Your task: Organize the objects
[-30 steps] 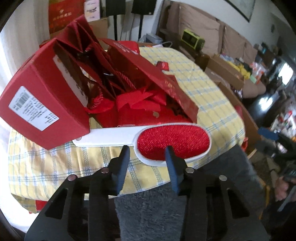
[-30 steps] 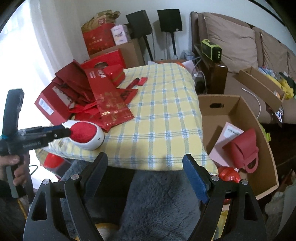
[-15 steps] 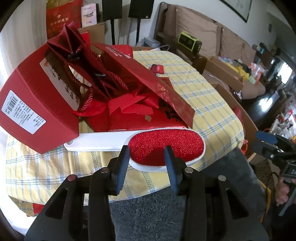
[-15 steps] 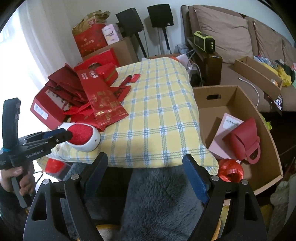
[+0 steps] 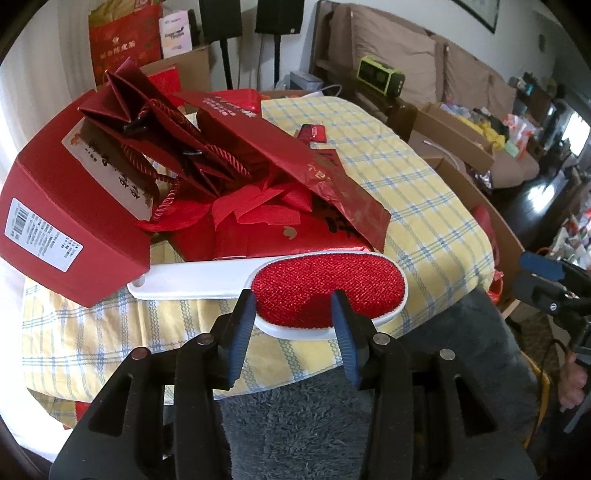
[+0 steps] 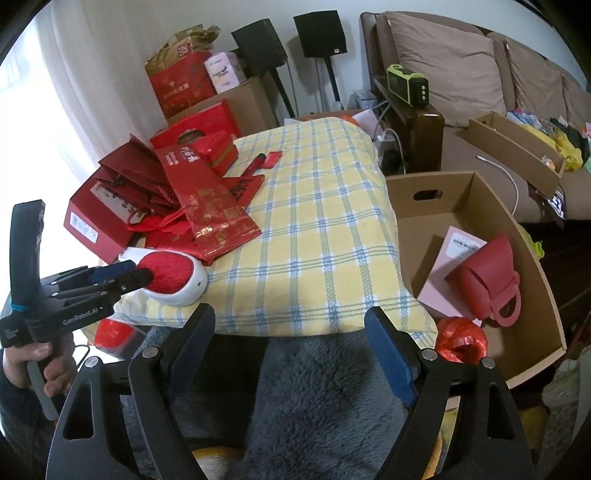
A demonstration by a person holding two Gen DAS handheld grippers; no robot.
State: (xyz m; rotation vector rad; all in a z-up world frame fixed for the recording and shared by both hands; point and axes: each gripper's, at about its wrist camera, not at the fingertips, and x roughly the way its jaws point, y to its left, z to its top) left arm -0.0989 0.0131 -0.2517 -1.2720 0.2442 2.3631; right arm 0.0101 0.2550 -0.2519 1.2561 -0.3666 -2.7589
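I cannot read the label on the red box (image 5: 44, 236): print too small. The lint brush (image 5: 325, 284) near rim is hidden behind my left gripper (image 5: 293, 328) fingers; pad contact cannot be confirmed.

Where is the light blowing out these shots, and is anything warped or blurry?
Left wrist view: the far left edge is washed out white, straight lines bow with the fisheye, and the lint brush is sharp. Right wrist view: the curtain glares white at upper left, and the cardboard box rim curves.

Home living room, cushioned sofa (image 6: 461, 62), speakers (image 6: 319, 33), cardboard boxes (image 6: 480, 229)
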